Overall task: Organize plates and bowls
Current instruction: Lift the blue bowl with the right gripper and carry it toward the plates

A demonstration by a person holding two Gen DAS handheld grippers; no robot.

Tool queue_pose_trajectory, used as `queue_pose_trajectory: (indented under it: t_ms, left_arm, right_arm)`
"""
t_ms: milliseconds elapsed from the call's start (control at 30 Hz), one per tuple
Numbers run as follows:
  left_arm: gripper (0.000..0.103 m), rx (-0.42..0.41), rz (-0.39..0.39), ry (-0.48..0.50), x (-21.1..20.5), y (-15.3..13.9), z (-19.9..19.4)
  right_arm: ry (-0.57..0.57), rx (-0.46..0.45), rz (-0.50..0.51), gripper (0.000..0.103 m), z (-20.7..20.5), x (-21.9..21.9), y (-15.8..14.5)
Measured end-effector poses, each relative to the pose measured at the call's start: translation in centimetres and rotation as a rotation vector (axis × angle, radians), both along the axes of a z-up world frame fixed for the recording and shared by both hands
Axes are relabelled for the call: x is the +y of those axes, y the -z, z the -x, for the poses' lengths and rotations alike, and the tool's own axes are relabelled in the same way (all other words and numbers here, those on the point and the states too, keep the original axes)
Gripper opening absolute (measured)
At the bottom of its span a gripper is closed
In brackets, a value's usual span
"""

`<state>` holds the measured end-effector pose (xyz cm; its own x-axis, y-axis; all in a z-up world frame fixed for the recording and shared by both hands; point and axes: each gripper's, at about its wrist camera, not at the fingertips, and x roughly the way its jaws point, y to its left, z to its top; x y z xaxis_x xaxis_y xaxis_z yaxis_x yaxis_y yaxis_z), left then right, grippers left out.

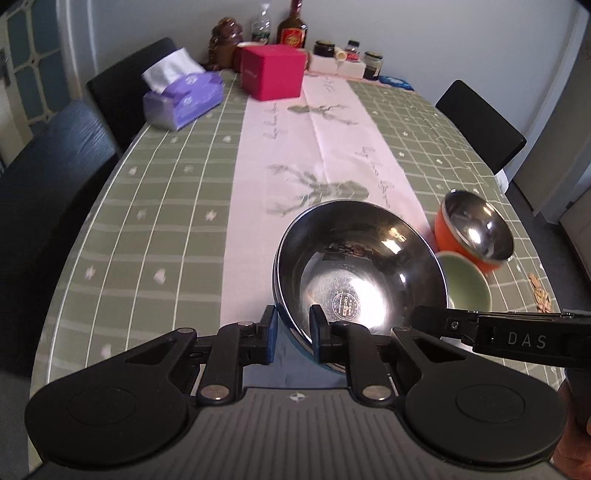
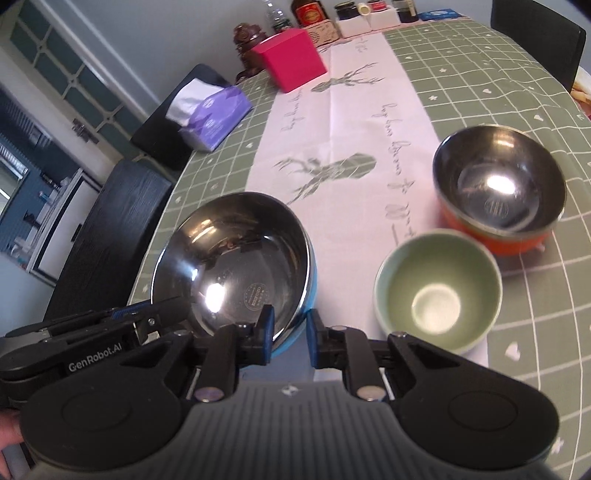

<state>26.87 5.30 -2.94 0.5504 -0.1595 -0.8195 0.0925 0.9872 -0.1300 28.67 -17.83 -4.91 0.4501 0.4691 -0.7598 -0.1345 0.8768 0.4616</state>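
- The left gripper was clamped on the near rim of a large steel bowl with a blue outside; one pad sat outside the wall and the other inside the bowl.
- The right gripper gripped the same bowl at another spot on its near rim, again with one pad inside and one outside.
- In the left wrist view the right gripper's body came in from the right edge, touching the bowl's near right side; in the right wrist view the left gripper's body came in from the left.
- The bowl was tilted, its open side turned toward the cameras, above the green checked tablecloth and the pale runner printed with deer.
- A small green bowl stood on the table just to the right of the big bowl.
- Beyond it stood an orange bowl with a steel lining, close to the green one.
- Farther back were a purple tissue box, a red box, and bottles and jars against the wall.
- Dark chairs stood along the table's sides.
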Motion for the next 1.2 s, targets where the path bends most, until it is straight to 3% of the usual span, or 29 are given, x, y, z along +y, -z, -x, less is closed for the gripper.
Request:
queue_pose_trajectory:
  t_ms: [433,1200]
  left_arm:
    - [0.020,0.017,0.068,-0.068,2.8,2.6,7.8]
    - [0.022,0.061,0.084,-0.096,4.3,4.9,8.3]
  right_arm:
    - [-0.061,0.035,-0.032,0.017,7.7,0.9,2.4]
    - [-0.094,0.043,-0.057,0.018,8.0,2.0,4.3]
